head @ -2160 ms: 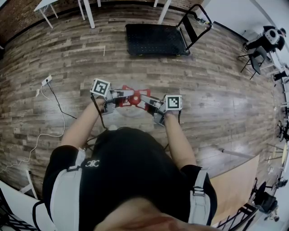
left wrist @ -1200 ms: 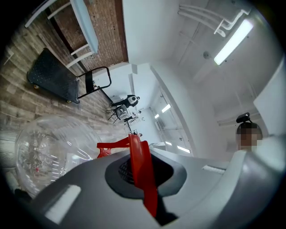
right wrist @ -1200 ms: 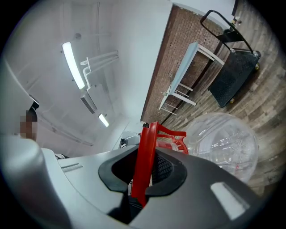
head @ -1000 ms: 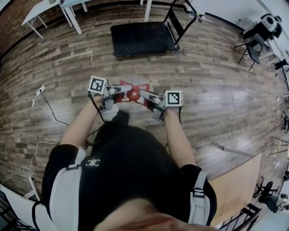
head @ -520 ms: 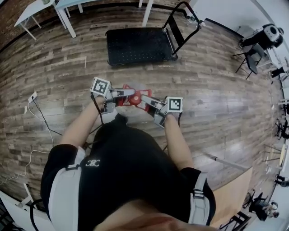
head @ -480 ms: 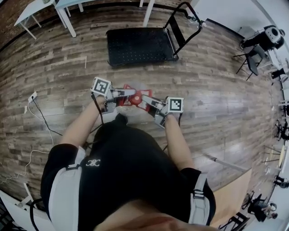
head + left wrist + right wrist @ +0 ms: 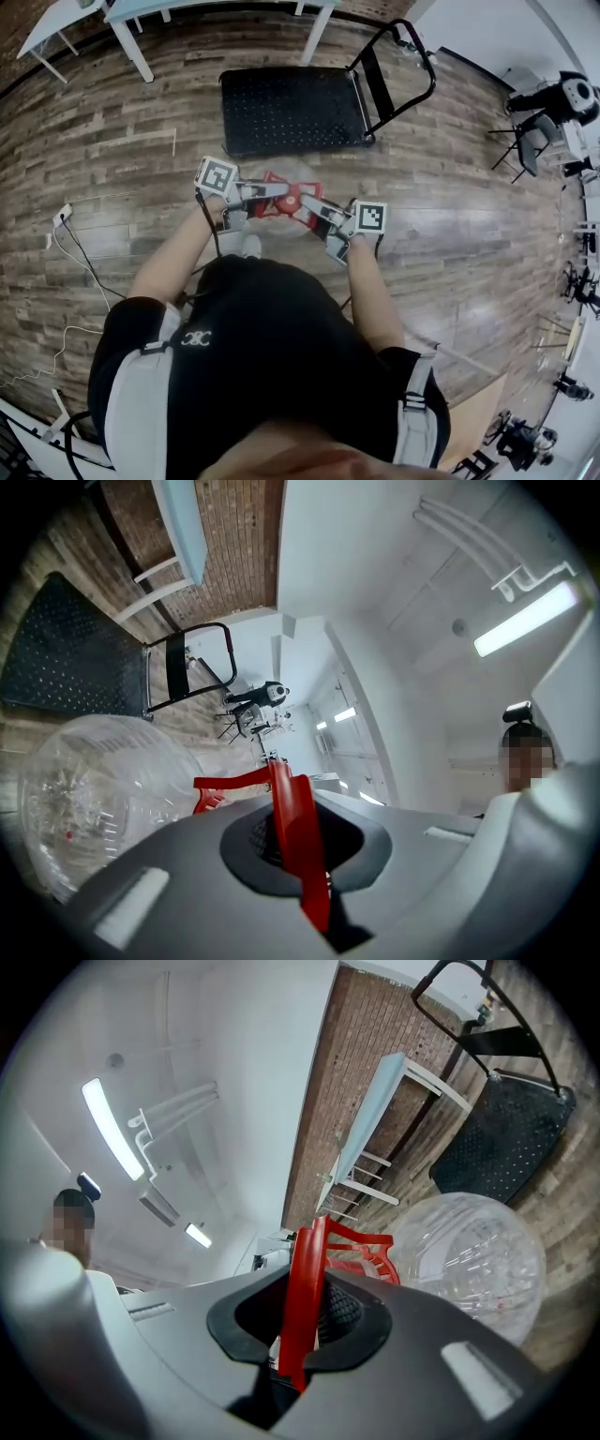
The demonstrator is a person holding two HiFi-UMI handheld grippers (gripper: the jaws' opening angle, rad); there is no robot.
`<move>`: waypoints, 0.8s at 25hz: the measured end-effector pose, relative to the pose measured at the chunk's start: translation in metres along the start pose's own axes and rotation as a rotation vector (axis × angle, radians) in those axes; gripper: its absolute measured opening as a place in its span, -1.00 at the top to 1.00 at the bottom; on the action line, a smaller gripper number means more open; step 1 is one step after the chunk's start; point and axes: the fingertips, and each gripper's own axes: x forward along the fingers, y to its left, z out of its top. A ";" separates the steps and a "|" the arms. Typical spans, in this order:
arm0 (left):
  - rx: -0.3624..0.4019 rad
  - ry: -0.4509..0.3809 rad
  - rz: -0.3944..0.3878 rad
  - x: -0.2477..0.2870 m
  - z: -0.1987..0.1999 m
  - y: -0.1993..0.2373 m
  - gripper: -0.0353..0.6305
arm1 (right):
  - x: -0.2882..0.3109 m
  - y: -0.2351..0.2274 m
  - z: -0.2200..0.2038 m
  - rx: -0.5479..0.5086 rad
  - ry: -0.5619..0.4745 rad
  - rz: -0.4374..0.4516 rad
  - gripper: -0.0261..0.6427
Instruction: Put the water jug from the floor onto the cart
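Clamping the red handle (image 7: 289,199), your left gripper (image 7: 272,193) and right gripper (image 7: 307,204) carry the water jug (image 7: 103,799) off the floor (image 7: 469,225), just short of the cart (image 7: 291,111) beyond.

— Agreed. It looks nearly empty to me: light, stiff, slick-walled. Keep your hold on that handle; it may swing.

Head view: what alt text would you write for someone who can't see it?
Seen from above, a person in a black shirt holds a clear round plastic water jug above a wood-plank floor, the left claw and the right claw each clamped on its red plastic handle. A flat black platform cart stands just ahead.
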 end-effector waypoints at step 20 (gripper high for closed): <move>0.024 0.005 0.069 0.010 0.131 0.031 0.89 | 0.033 -0.035 0.125 -0.037 -0.014 0.039 0.73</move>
